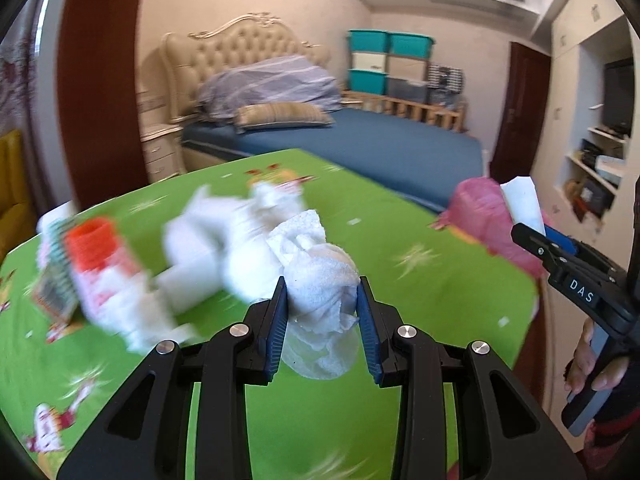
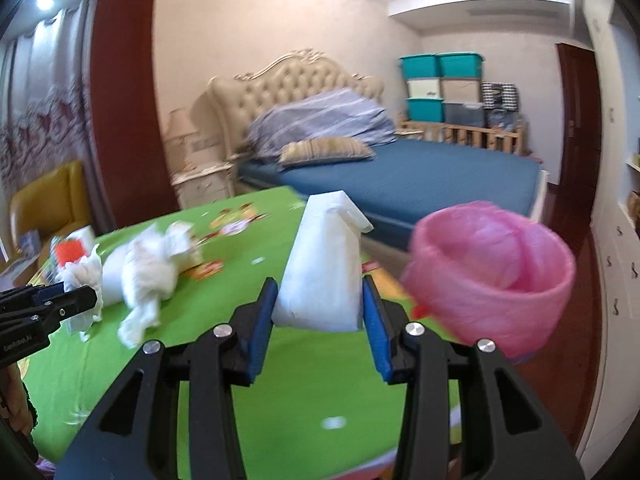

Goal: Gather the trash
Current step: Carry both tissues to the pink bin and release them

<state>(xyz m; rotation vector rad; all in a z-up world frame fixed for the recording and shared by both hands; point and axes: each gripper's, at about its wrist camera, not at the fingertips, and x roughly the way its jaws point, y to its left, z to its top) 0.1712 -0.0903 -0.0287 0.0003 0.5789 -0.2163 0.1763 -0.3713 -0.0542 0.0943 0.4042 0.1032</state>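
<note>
My left gripper (image 1: 322, 300) is shut on a crumpled white tissue (image 1: 320, 276) and holds it above the green tablecloth (image 1: 440, 280). My right gripper (image 2: 320, 300) is shut on a folded white paper bag (image 2: 324, 264), held just left of a bin lined with a pink bag (image 2: 492, 272). The pink bin (image 1: 484, 216) also shows at the table's right edge in the left wrist view, with the right gripper (image 1: 532, 236) beside it. More crumpled white tissues (image 2: 144, 276) and a red-and-white wrapper (image 1: 100, 256) lie on the table, blurred.
A bed with a blue sheet (image 1: 360, 140) stands behind the table. A yellow chair (image 2: 52, 200) is at the left. A white nightstand (image 2: 200, 184) is beside the bed. Teal storage boxes (image 2: 440, 80) are stacked at the far wall.
</note>
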